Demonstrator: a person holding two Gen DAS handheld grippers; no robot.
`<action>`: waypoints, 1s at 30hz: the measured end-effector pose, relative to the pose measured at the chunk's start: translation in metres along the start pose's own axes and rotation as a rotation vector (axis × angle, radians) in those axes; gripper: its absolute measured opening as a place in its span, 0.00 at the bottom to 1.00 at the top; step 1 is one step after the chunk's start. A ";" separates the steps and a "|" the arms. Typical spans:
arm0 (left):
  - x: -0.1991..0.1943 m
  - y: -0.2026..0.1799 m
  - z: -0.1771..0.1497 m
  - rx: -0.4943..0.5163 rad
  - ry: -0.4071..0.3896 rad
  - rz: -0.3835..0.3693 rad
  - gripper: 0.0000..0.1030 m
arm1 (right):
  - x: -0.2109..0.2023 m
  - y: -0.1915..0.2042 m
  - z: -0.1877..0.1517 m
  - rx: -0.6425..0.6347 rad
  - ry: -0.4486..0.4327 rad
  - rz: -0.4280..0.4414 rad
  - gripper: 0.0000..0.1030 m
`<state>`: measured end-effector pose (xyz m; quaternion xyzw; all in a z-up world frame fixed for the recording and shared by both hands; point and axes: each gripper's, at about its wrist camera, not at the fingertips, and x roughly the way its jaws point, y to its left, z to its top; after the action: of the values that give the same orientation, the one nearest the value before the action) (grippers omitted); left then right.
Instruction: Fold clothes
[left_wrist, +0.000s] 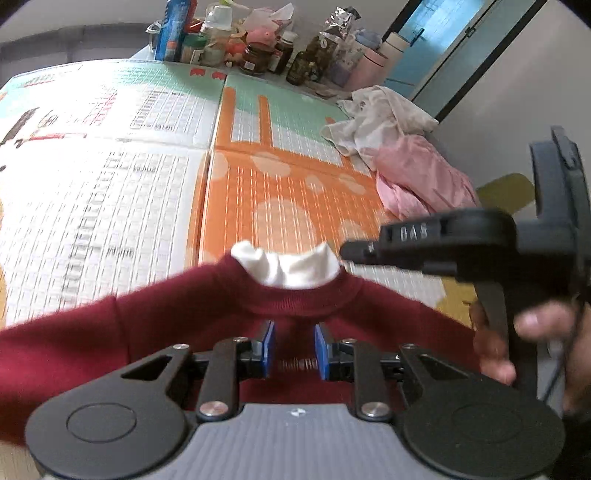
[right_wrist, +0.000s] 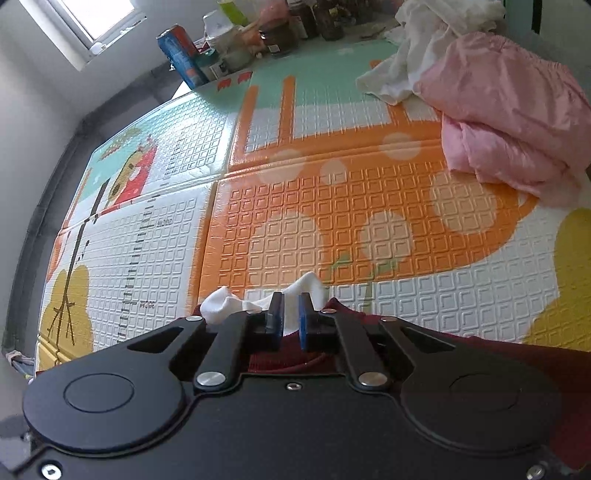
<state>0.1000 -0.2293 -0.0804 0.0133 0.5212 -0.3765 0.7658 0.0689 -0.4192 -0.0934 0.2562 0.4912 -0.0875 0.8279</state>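
A maroon sweater with a white collar hangs stretched sideways above the patterned play mat. In the left wrist view my left gripper is shut on maroon cloth just below the collar, its blue pads pressing a bunched fold. My right gripper comes in from the right with its tip at the collar's right end, held by a person's hand. In the right wrist view my right gripper is shut on the white collar, and the maroon sweater lies under its arms.
A crumpled pink garment and a white garment lie on the mat's far right. Several bottles, jars and a blue can crowd the mat's back edge. Grey walls border the mat on the left and right.
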 end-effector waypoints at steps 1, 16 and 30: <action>0.006 0.001 0.005 0.002 0.005 0.001 0.24 | 0.003 0.000 0.001 0.004 0.004 0.005 0.06; 0.090 0.030 0.042 -0.131 0.078 -0.001 0.03 | 0.056 -0.017 0.005 0.121 0.088 0.042 0.06; 0.090 0.050 0.054 -0.155 0.031 0.155 0.01 | 0.064 -0.028 0.007 0.147 0.068 -0.007 0.00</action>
<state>0.1876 -0.2668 -0.1464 0.0002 0.5581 -0.2742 0.7832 0.0960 -0.4397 -0.1551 0.3176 0.5122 -0.1172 0.7893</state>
